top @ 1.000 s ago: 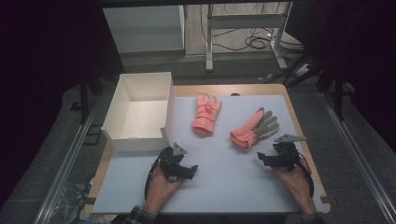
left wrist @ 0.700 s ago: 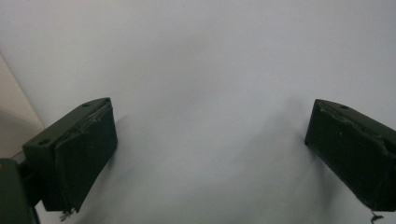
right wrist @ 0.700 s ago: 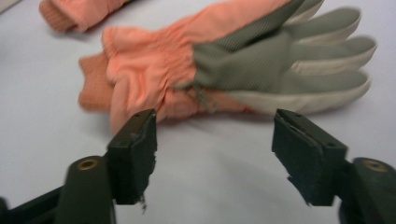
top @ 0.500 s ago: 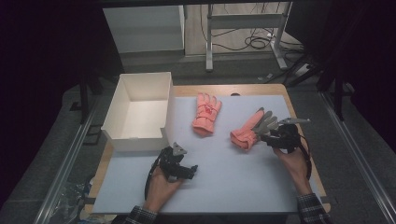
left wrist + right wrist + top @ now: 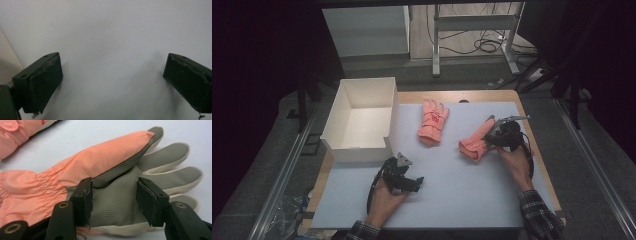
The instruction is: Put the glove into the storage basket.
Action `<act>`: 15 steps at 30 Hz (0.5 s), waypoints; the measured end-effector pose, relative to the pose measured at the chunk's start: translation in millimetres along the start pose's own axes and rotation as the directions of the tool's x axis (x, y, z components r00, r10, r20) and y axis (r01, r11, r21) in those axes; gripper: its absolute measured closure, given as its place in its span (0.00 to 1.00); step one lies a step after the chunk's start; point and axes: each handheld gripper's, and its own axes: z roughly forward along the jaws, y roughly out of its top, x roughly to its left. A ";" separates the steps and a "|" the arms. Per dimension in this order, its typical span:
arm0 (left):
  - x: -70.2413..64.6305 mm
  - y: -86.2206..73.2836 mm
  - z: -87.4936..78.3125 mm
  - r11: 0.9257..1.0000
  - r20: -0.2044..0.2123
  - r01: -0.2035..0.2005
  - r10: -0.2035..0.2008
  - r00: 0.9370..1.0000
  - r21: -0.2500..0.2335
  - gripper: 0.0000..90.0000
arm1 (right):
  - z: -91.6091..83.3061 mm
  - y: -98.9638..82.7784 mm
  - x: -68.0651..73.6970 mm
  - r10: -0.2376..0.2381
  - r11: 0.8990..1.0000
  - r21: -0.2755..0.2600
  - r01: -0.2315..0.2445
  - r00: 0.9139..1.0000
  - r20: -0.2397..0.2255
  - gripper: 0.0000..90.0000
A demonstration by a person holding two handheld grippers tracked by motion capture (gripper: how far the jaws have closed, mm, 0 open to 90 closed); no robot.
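Glove one (image 5: 117, 195), the pink glove with the grey palm, lies palm-up on the white mat (image 5: 452, 190) at roughly 3 o'clock from the mat's centre. In the right gripper view its grey textured palm bulges between the two black jaws, and both pads press into the fabric. The right gripper (image 5: 492, 137) is therefore clenched on glove one; its jaws have just been closing onto the glove. In the high view the right hand (image 5: 514, 162) holds this gripper at the glove's finger end, with the glove's pink cuff pointing toward 8 o'clock.

Nearest the person, the left gripper (image 5: 412, 182) rests on the mat at about 7 o'clock from the mat's centre, held by the left hand (image 5: 384, 195). The left gripper view shows its jaws standing wide apart over bare mat, with nothing between them: released.

Farther out, glove two (image 5: 433, 121) lies flat at about 12 o'clock from the mat's centre, back side up, fingers pointing away from the person. It is apart from glove one and from both grippers.

At about 10 o'clock, the white box (image 5: 362, 150) stands open-topped at the mat's left edge, well apart from glove one.
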 end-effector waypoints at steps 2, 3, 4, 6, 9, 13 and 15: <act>0.0 0.0 0.0 1.000 0.000 0.000 0.000 1.000 0.000 0.02 | 1.9 -2.5 -0.4 0.021 1.000 -0.004 -0.021 1.000 -0.003 0.56; 0.0 0.0 0.0 1.000 0.000 0.000 0.000 1.000 0.000 0.02 | 2.4 -2.9 0.3 0.019 1.000 -0.004 -0.019 1.000 0.007 0.59; 0.0 0.0 0.0 1.000 0.000 0.000 0.000 1.000 0.000 0.02 | 4.1 -4.1 3.3 0.007 1.000 0.006 -0.007 0.999 0.039 0.67; -0.1 0.0 0.0 1.000 0.000 0.000 0.000 1.000 0.000 0.02 | 5.0 -4.6 4.6 0.002 1.000 0.009 -0.003 0.999 0.052 0.72; -0.1 0.0 0.0 1.000 0.000 0.000 0.000 1.000 0.000 0.02 | 7.7 -6.1 7.9 0.009 1.000 0.010 -0.009 0.999 0.049 0.89; -0.1 0.0 0.0 1.000 0.000 0.000 0.000 1.000 0.000 0.02 | 7.5 -5.8 10.4 -0.003 1.000 0.012 0.002 0.998 0.060 0.94; 0.0 0.0 -0.1 1.000 0.001 -0.001 0.001 1.000 0.001 0.02 | 7.0 -5.4 11.2 -0.014 1.000 0.011 0.013 0.998 0.067 0.95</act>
